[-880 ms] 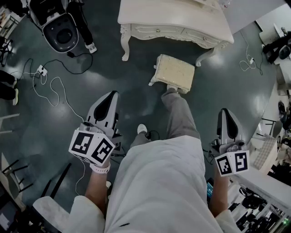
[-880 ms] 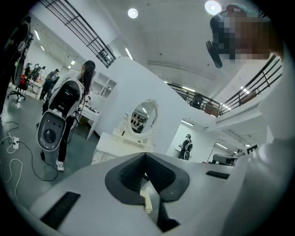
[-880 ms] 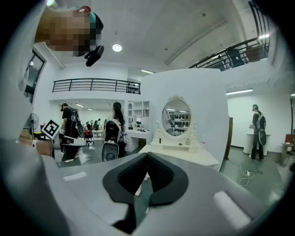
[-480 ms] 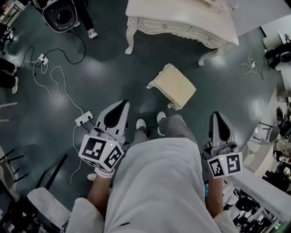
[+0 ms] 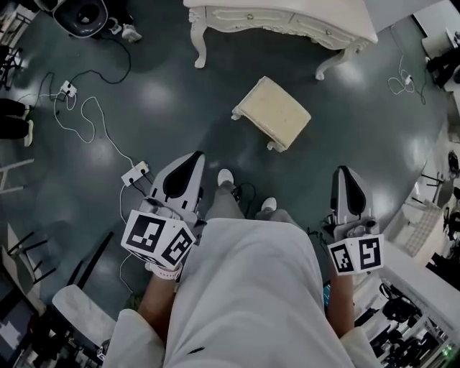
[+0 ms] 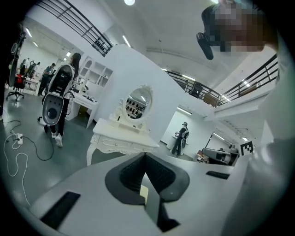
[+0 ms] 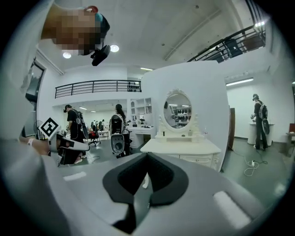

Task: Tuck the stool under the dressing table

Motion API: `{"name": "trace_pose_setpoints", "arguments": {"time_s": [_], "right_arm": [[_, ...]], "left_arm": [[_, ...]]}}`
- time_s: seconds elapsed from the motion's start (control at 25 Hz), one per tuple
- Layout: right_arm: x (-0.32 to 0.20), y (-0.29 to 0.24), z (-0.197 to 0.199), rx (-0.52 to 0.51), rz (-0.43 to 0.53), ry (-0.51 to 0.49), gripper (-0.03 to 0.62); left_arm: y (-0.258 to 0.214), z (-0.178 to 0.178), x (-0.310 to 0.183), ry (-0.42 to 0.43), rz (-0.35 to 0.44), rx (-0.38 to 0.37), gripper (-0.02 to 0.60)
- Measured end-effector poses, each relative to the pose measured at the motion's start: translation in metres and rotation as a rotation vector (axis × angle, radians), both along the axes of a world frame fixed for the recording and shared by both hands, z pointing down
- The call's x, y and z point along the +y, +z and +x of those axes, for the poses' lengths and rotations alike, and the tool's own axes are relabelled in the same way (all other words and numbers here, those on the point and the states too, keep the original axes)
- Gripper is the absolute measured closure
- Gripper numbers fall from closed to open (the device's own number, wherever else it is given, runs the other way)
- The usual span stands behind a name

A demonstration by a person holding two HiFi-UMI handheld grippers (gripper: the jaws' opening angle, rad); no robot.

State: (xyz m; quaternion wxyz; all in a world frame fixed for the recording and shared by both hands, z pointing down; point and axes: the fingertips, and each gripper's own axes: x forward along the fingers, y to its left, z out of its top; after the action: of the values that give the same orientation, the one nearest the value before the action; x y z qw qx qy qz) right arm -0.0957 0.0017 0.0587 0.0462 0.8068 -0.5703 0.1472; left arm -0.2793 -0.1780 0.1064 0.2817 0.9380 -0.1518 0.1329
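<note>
Cream cushioned rectangular stool (image 5: 273,111) stands skewed on the floor just short of the white carved dressing table (image 5: 287,21), ahead between left tool (image 5: 190,159) and right tool (image 5: 343,175), both closed, empty.

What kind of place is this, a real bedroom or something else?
Probably a large indoor studio or test hall, not a home. The cream carved dressing table stands before a free-standing white partition wall, a white power strip lies on the dark glossy floor, and a railed upper gallery runs overhead.
</note>
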Motion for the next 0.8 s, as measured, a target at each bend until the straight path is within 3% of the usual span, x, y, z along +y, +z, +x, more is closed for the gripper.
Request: {"name": "trace_pose_setpoints", "arguments": {"time_s": [0.28,0.4,0.64,0.8], "right_arm": [[0.115,-0.003,0.019,0.029,0.029,0.012,0.582],[0.189,0.005,0.035,0.004,0.052,-0.007,0.582],[0.324,0.016,0.046,0.0,0.079,-0.107,0.582],[0.397,0.004,0.047,-0.08,0.153,-0.145,0.582]], "left_arm": [[-0.011,0.034,0.105,0.028,0.035,-0.002,0.572],[-0.016,0.052,0.176,0.021,0.066,-0.007,0.572],[-0.008,0.063,0.324,-0.056,0.051,-0.036,0.572],[-0.027,0.077,0.411,-0.039,0.059,-0.046,0.572]]}}
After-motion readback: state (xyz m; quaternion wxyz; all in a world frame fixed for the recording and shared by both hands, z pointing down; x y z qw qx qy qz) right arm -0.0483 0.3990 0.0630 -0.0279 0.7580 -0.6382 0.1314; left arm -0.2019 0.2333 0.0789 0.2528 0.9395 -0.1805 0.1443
